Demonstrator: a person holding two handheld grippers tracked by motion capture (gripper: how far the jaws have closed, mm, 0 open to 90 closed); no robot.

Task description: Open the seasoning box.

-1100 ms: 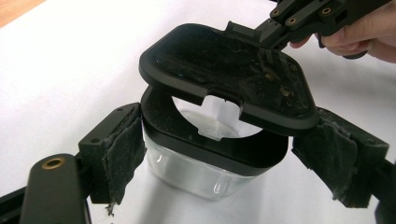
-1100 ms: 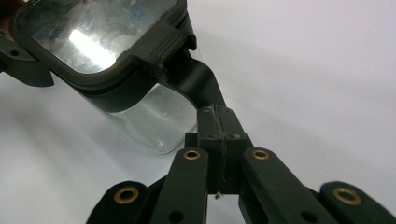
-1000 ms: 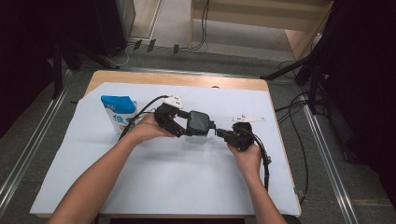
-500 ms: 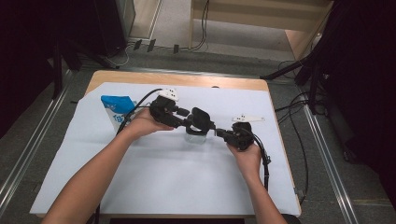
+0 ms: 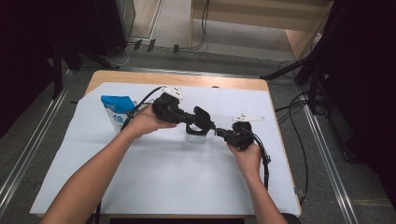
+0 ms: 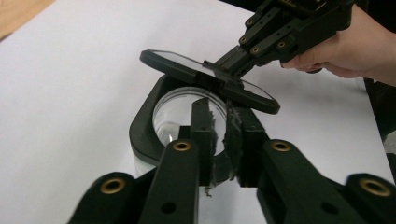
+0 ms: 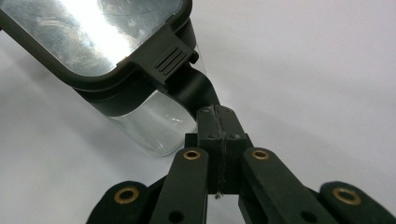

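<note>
White sheeting covers the desk (image 5: 154, 186) I'm working over, with dark floor and cable runs beyond it and a blue-and-white carton (image 5: 113, 112) standing near the left edge. At the middle sits the clear container (image 5: 195, 135), a small glass-like pot with a black collar round its rim and a hinged black-framed lid (image 5: 202, 117) tipped up over the mouth.

My left hand-held gripper (image 6: 217, 140) has just been closing, and in its own view the jaws straddle the near rim, one pad inside the mouth and one outside, pressed on the black collar (image 6: 140, 126). My right hand-held gripper (image 7: 219, 135) has its jaws tight together on the lid's black tab (image 7: 198, 95), holding the lid tilted open.

I judge the pot light and rigid, its clear wall smooth and likely slippery (and probably breakable if it tips off the desk edge). The collar is the safer hold: matt plastic, thick enough for the pads to bite. The lid tab is thin and the hinge looks like the weak point, so I'd pull gently there and keep the body steady with the left.
</note>
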